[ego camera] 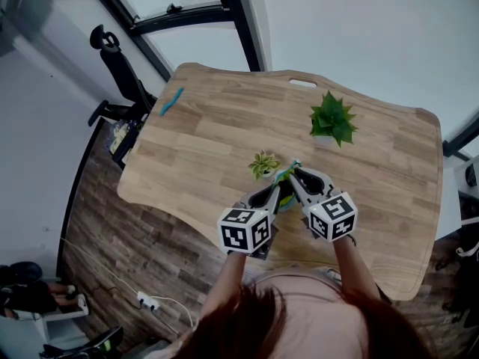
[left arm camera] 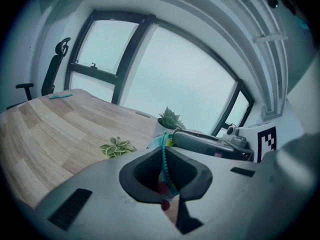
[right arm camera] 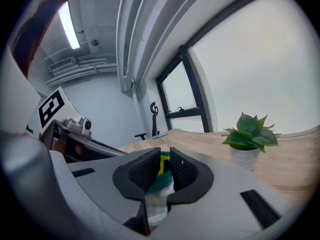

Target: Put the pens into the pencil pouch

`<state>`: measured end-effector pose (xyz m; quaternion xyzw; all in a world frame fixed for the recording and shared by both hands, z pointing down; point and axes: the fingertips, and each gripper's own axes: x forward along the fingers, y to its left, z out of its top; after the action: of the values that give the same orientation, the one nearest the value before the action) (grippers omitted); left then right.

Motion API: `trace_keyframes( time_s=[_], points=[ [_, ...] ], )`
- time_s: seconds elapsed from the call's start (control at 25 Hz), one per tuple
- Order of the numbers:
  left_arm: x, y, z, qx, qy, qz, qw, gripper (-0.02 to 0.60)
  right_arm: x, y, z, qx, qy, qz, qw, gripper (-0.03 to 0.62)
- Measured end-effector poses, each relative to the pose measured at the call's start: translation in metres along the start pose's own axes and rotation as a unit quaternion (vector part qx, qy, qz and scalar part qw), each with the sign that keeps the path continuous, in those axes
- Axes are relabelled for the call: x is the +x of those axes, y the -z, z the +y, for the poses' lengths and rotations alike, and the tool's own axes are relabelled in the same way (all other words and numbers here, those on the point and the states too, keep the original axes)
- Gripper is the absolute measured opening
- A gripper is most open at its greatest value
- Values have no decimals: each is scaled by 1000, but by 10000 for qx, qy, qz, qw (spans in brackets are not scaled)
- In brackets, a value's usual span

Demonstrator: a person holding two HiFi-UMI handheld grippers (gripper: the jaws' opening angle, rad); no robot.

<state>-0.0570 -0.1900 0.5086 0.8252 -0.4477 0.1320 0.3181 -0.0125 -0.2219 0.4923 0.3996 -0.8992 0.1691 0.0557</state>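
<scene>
Two tools, left gripper (ego camera: 274,193) and right gripper (ego camera: 299,178), pinch the pencil pouch (right arm camera: 160,185) mid-frame; uneven pulling could slip the fabric free.

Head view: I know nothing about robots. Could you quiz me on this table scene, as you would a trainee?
1. True or false: the left gripper and the right gripper are both shut on the pencil pouch.
2. Where is the teal pen? A: inside the pouch. B: near the far-left edge of the table. C: on the floor.
3. How many plants stand on the table?

Key: 1 true; 2 B; 3 two, a big plant and a small plant.
</scene>
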Motion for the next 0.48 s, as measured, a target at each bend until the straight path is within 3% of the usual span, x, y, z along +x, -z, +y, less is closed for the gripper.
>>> trace_keyframes(
  time_s=[0.48],
  points=[
    [-1,2,0,-43,-38,-22,10000,11,-14,-26,-10,332,59,-452,9984,38]
  ],
)
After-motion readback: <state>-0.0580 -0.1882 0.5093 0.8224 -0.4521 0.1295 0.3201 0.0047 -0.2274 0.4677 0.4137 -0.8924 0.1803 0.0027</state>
